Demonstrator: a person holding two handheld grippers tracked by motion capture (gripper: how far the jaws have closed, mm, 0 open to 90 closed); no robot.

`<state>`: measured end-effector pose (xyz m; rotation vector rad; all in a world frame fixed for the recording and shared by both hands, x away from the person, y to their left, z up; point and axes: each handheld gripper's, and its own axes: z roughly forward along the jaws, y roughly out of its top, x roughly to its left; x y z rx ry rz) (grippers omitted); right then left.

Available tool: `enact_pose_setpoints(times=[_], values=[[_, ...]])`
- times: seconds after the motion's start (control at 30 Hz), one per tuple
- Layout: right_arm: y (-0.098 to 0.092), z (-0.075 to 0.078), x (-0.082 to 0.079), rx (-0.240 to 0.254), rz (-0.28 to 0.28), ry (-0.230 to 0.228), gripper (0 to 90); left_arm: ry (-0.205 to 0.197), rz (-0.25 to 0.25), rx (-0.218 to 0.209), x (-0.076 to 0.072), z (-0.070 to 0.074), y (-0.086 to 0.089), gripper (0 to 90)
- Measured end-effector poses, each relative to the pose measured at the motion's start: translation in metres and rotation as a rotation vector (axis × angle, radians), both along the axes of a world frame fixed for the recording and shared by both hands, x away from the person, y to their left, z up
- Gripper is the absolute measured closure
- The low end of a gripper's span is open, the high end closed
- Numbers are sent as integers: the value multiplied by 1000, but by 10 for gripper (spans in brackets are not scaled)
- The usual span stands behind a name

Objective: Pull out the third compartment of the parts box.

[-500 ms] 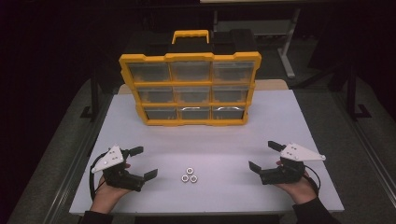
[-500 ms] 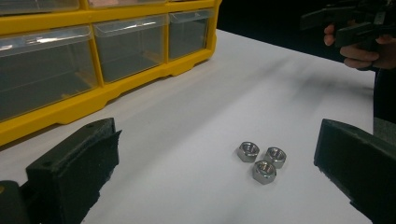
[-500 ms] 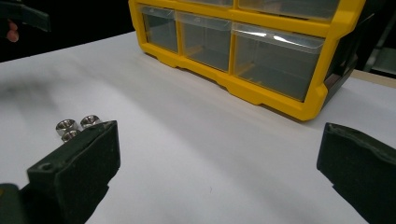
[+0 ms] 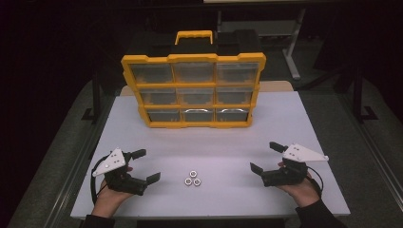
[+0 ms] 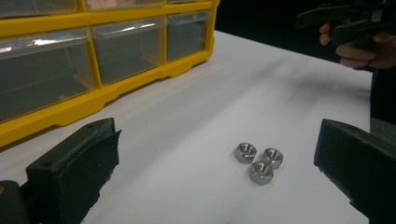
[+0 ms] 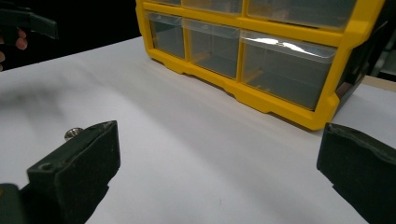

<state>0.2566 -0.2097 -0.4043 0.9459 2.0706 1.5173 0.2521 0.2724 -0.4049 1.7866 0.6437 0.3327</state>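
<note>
Your landmark is the three steel nuts [image 4: 193, 178] — they lie bunched together, touching one another, on the white table [image 4: 285, 123] near its front edge. Your left gripper [image 4: 143, 165] sits just to the left of the nuts, low over the table, its jaws spread wide with nothing between them; in the left gripper view the nuts [image 5: 259, 161] lie ahead, in the gap between the two black jaws. Your right gripper [image 4: 267, 157] is farther from the nuts, off to their right, jaws likewise released and empty. Behind the nuts, well apart from them, stands the yellow drawer organizer [image 4: 193, 90] — upright, nine clear drawers facing you, all pushed in.
</note>
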Motion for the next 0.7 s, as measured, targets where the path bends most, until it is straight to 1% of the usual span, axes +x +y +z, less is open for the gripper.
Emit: enact_pose_setpoints(times=[0.03, 0.07, 0.17, 0.23, 0.3, 0.43, 0.47, 0.53, 0.57, 0.6, 0.7], values=[[0, 0, 0, 0, 0, 0, 0, 0, 0, 0, 0, 0, 0, 0], [2, 2, 0, -1, 4, -11, 0, -3, -2, 10, 0, 1, 0, 0], [3, 3, 1, -1, 11, -18, 0, -5, 1, 6, 0, 1, -1, 0], [4, 3, 3, 4, 17, -15, 0, -4, 4, -1, 0, 2, -2, 0], [4, 3, 5, 4, 19, -15, 0, -5, 5, 7, 0, 2, -2, 0], [6, 5, 7, 12, 24, -14, 0, -4, 2, 10, 1, 1, -3, 0], [8, 6, 10, 20, 29, -12, 0, 5, 1, -2, 1, 1, -4, 0], [9, 7, 11, 21, 30, -17, 0, -1, -5, 13, 1, 0, -4, 0], [11, 9, 13, 24, 33, -19, 0, 2, -7, 10, 1, 1, -4, 0], [12, 9, 13, 25, 37, -21, 0, 5, 3, -5, 0, 1, -5, 0], [14, 10, 14, 22, 42, -21, 0, 8, 2, -3, 0, 1, -4, 0]])
